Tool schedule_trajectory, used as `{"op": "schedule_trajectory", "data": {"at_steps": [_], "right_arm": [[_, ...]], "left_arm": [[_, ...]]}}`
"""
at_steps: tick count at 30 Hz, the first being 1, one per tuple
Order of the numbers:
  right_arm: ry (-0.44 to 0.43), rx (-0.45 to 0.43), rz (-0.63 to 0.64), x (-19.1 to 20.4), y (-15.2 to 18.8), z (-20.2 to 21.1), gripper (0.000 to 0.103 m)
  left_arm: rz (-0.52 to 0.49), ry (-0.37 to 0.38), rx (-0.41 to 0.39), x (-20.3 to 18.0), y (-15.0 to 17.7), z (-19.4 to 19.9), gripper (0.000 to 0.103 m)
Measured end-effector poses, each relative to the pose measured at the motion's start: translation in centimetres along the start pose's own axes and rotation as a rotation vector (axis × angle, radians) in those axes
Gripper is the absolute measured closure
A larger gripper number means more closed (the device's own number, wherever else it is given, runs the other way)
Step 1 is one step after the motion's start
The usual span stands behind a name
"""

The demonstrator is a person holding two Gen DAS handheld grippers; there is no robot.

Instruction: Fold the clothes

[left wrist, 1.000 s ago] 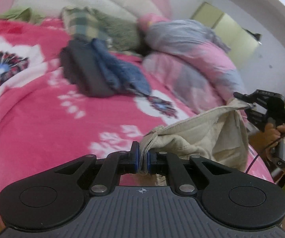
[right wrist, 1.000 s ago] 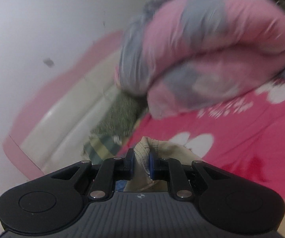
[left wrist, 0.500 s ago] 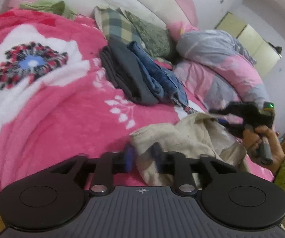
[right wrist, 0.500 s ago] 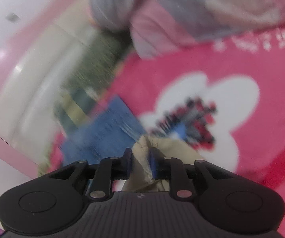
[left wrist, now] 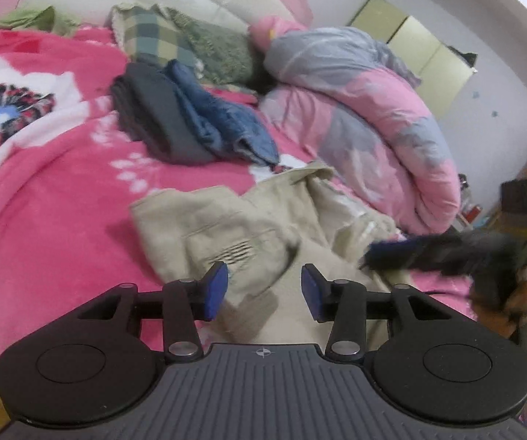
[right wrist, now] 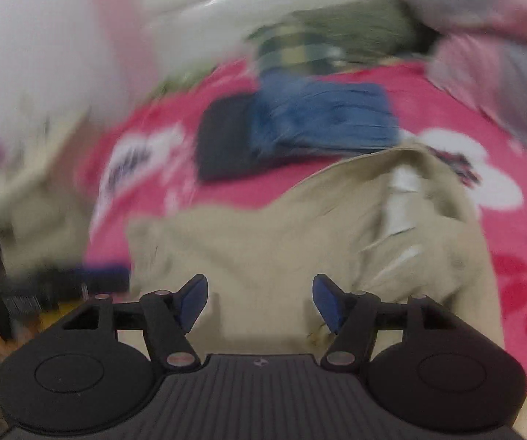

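Two grippers are working over a bed with a pink flower blanket [left wrist: 54,190]. Both are pointing down at one crumpled tan piece of clothing [left wrist: 249,227] that is lying on the blanket.

From the left wrist camera, the left gripper [left wrist: 263,288] is sitting at 6 o'clock. Its blue pads [left wrist: 215,289] are spreading apart and are opening wider right now. The tan cloth is lying under and between them, but the pads are not pressing on it. The right gripper [left wrist: 392,251] is showing as a dark blurry shape at 3 o'clock, with a hand [left wrist: 524,293] behind it, just beside the right edge of the tan cloth.

From the right wrist camera, the right gripper [right wrist: 260,299] is also at 6 o'clock. Its fingers [right wrist: 327,302] are opening wide too, and nothing is being pinched. The tan piece of clothing [right wrist: 282,242] is filling the middle of this blurry picture, right past the fingers.

Past the tan cloth, toward 11 o'clock in the left view, a dark grey folded thing [left wrist: 157,121] and a blue folded thing [left wrist: 219,121] are lying side by side and touching. A checked pillow [left wrist: 153,36] is resting behind them at 11 o'clock. A big pink and grey quilt [left wrist: 366,110] is bunching up at 1 o'clock
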State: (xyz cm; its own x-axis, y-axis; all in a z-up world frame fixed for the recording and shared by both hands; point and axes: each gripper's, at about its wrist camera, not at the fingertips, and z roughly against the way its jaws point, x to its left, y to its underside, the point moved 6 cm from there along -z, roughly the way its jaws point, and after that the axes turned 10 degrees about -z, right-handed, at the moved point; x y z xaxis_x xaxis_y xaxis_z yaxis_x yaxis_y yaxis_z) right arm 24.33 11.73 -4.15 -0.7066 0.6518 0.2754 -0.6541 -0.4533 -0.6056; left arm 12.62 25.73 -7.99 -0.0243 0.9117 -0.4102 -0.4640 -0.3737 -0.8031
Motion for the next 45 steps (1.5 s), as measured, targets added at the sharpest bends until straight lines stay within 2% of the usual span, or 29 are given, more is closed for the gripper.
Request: {"op": "schedule_trajectory", "data": {"at_steps": [2,4,8,12,16,19,21,23,28,31,34,37,39,40,43,45], "right_arm": [[-0.003,0.035,0.057,1.7,1.7,-1.1,0.045],[-0.04,0.079,0.105,3.6,3.7,-1.7,0.047],[0.039,0.108,0.286,6.0,7.8,-2.9,0.046],[0.111,0.051,0.415,7.4,10.1,-2.3,0.046],[0.183,0.004,0.637,9.1,11.6,-1.4,0.046],[0.161,0.002,0.727,9.3,11.1,0.2,0.048],[0.123,-0.024,0.685,8.7,9.0,1.4,0.049],[0.097,-0.065,0.586,7.3,6.1,2.8,0.049],[-0.009,-0.133,0.243,2.6,-1.1,2.8,0.048],[-0.066,-0.086,0.135,1.5,-2.5,-0.1,0.048],[-0.091,0.007,0.084,1.6,-2.3,-4.3,0.051],[-0.129,0.066,0.092,2.7,-1.1,-6.1,0.068],[-0.166,0.085,0.148,4.2,0.1,-5.9,0.087],[-0.173,0.083,0.183,5.0,0.9,-5.5,0.089],[-0.147,0.066,0.327,7.4,3.3,-4.2,0.093],[-0.088,0.055,0.452,9.0,5.5,-4.1,0.095]], "left_arm": [[-0.017,-0.014,-0.016,-0.5,-0.3,-0.1,0.059],[-0.045,-0.032,-0.035,-0.8,-0.6,-0.3,0.059],[-0.091,-0.08,-0.032,-1.2,-0.6,-1.7,0.059],[-0.153,-0.174,-0.032,-1.4,0.6,-3.0,0.059],[-0.217,-0.244,-0.025,-1.4,2.1,-3.4,0.059],[-0.297,-0.294,-0.017,-1.5,3.1,-3.5,0.059],[-0.275,-0.279,-0.021,-1.2,3.0,-3.3,0.059],[-0.257,-0.266,-0.023,-1.0,3.0,-3.2,0.06],[-0.238,-0.243,-0.021,-0.7,3.1,-2.8,0.06],[-0.2,-0.215,-0.02,-0.4,3.1,-2.2,0.06],[-0.1,-0.134,-0.034,0.6,2.9,-0.9,0.06],[0.057,-0.019,-0.054,2.1,2.4,0.3,0.06],[0.162,0.046,-0.068,3.1,2.0,0.5,0.06],[0.201,0.07,-0.071,3.5,1.9,0.4,0.06],[0.194,0.099,-0.067,3.0,1.4,0.0,0.059],[0.155,0.099,-0.07,2.0,1.4,-0.1,0.059]]}}
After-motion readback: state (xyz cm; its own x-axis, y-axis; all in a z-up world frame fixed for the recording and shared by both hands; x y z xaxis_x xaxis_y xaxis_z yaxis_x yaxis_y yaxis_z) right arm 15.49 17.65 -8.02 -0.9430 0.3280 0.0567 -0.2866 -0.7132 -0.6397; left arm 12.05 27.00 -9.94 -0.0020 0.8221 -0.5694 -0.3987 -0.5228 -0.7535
